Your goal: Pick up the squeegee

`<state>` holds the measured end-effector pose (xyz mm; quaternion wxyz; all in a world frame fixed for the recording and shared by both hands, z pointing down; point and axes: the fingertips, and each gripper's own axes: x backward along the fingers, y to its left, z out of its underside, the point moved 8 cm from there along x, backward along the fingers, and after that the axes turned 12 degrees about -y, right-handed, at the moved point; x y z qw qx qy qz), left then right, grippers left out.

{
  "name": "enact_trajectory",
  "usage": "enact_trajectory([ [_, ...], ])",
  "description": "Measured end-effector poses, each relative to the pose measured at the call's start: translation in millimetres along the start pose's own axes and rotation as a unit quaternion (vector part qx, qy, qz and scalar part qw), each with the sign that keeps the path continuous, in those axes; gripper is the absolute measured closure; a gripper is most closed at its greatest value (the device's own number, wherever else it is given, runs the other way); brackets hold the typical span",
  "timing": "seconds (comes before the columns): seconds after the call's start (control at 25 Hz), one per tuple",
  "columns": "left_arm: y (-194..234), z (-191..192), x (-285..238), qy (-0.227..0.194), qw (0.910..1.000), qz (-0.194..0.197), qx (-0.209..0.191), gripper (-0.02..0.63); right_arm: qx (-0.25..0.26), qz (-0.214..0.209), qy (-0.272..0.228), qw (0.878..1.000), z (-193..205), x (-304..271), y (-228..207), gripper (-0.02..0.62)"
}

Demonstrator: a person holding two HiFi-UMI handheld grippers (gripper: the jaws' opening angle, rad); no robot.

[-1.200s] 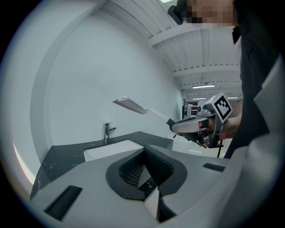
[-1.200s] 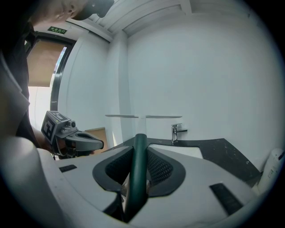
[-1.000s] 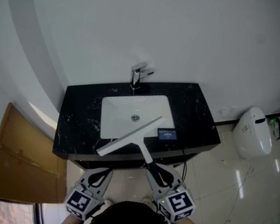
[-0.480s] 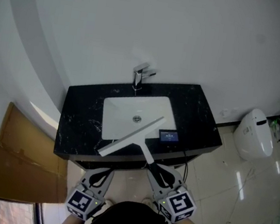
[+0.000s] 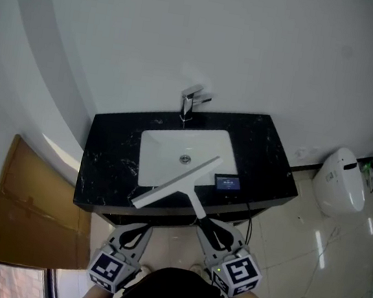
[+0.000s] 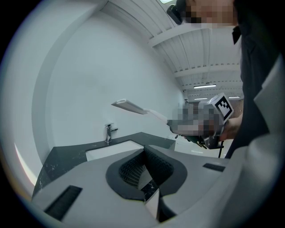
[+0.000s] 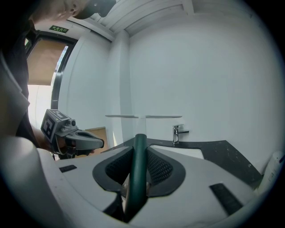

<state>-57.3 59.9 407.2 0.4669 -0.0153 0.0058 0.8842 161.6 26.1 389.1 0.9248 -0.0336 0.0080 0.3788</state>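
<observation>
Black stone desk (image 5: 108,161) with a white sink (image 5: 167,142) sunk in the middle, and everything else sits around that sink.

The squeegee (image 5: 178,182) is off the desk. In the head view it hangs over the sink's front edge, with the white blade running diagonally from the front-left corner up toward the right side. The left gripper view shows it clearly up in the air, well above the sink. So I'd say the pick-up itself is basically done, and this is the hold-and-carry bit.

For whatever comes next, I'd guess the main thing is a firm squeeze on the handle so that long blade doesn't swing round. It also needs to stay clear of the faucet (image 5: 190,102) behind the sink.

The right claw (image 7: 138,167) is in front of the sink, clamped down on the squeegee's dark green handle. The handle runs straight up between the two ribbed pads, and both pads press against it.

The left claw (image 6: 143,165) is in front of the sink too, off toward its left. It's closed to a thin slit with nothing in it and touching nothing, just hanging there.

Smallest thing is a little gadget with a lit screen (image 5: 227,182) on the desk just right of the sink. The squeegee looks well above it.
</observation>
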Motion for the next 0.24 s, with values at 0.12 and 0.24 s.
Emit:
enact_trajectory([
  [0.12,0.7,1.6,-0.3,-0.001,1.0000,0.002,-0.001,0.606,-0.002,0.000,0.000,1.000,-1.5,-0.9,0.7,0.502],
  [0.24,1.0,0.5,-1.0,-0.001,1.0000,0.001,0.001,0.606,-0.005,0.001,0.003,1.000,0.7,-1.1,-0.1,0.502],
])
